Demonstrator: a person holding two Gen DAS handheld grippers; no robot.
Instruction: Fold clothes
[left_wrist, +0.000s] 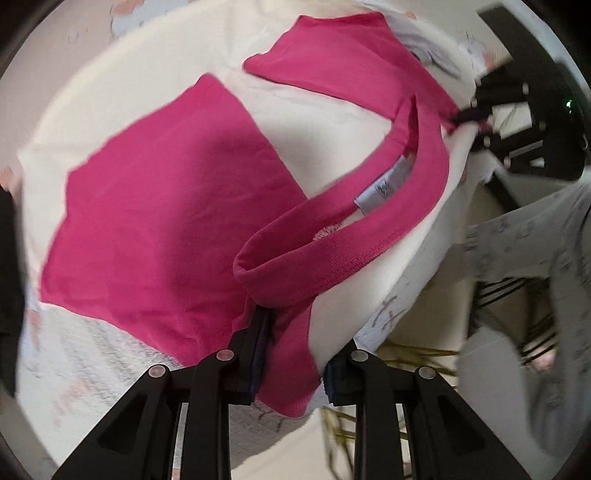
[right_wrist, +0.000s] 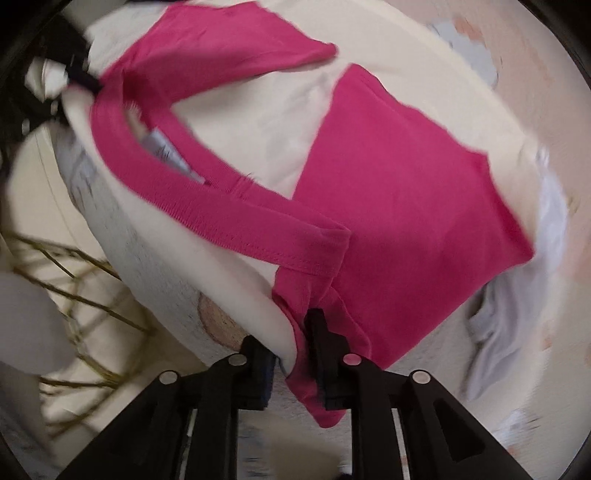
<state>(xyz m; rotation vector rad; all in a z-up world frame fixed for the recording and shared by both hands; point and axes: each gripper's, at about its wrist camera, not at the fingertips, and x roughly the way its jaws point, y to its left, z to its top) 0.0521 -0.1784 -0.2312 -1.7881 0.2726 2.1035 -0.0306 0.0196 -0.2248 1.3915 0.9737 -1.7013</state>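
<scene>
A cream shirt (left_wrist: 155, 92) with pink sleeves, a pink collar and a white neck label is stretched between my two grippers, its body spread over a pale patterned cover. My left gripper (left_wrist: 295, 362) is shut on pink and cream cloth at one shoulder beside the collar (left_wrist: 332, 251). My right gripper (right_wrist: 291, 358) is shut on the other shoulder of the shirt (right_wrist: 406, 184), with bunched pink cloth filling its jaws. Each gripper also shows in the other's view: the right gripper (left_wrist: 467, 118) at the upper right, the left gripper (right_wrist: 85, 83) at the upper left, both pinching pink fabric.
A pale patterned cover (left_wrist: 92, 354) lies under the shirt. A white garment (right_wrist: 517, 295) is crumpled beside it. Off the cover's edge stand a person's grey patterned trouser leg (left_wrist: 535, 251), a striped slipper (left_wrist: 517, 306) and thin yellow wire (right_wrist: 74, 295) on a cream floor.
</scene>
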